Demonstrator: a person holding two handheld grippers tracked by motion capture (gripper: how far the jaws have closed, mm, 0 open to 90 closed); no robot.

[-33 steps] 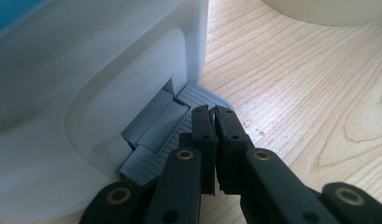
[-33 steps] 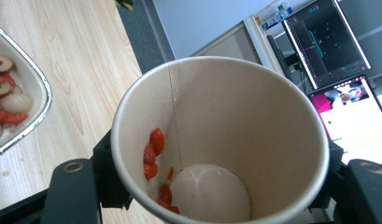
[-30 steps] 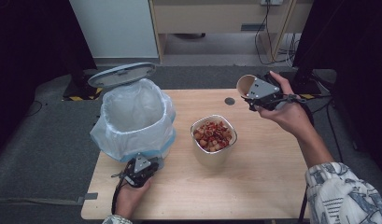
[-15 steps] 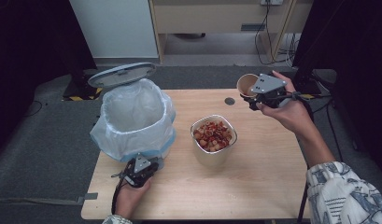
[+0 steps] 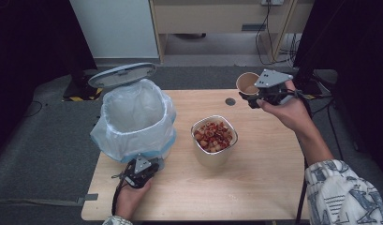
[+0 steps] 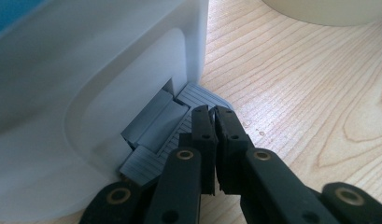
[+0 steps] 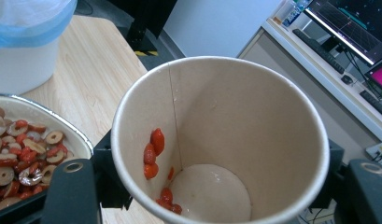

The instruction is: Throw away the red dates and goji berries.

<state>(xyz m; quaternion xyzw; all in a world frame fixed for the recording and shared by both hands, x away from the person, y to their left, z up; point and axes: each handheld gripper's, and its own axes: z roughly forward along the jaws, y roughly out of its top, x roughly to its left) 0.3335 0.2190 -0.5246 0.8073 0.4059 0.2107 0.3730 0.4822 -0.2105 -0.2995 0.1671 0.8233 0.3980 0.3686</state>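
While the left gripper (image 5: 143, 169) presses its closed jaws on the bin pedal (image 6: 179, 123) at the table's near edge, food bowl (image 5: 214, 140) mid-table, right gripper (image 5: 254, 96) clamping a tilted paper cup (image 5: 247, 83) above the far corner.

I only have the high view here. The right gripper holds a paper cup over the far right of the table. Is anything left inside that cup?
Observer: Yes. In the right gripper view, a few red pieces cling to the inner wall of the paper cup, near the bottom.
Operator: And the left gripper by the bin, what is it on?
Observer: The left gripper has its fingers shut, tips resting on the grey pedal at the foot of the bin.
Operator: Is the bin lid up?
Observer: Yes, the lid stands open.
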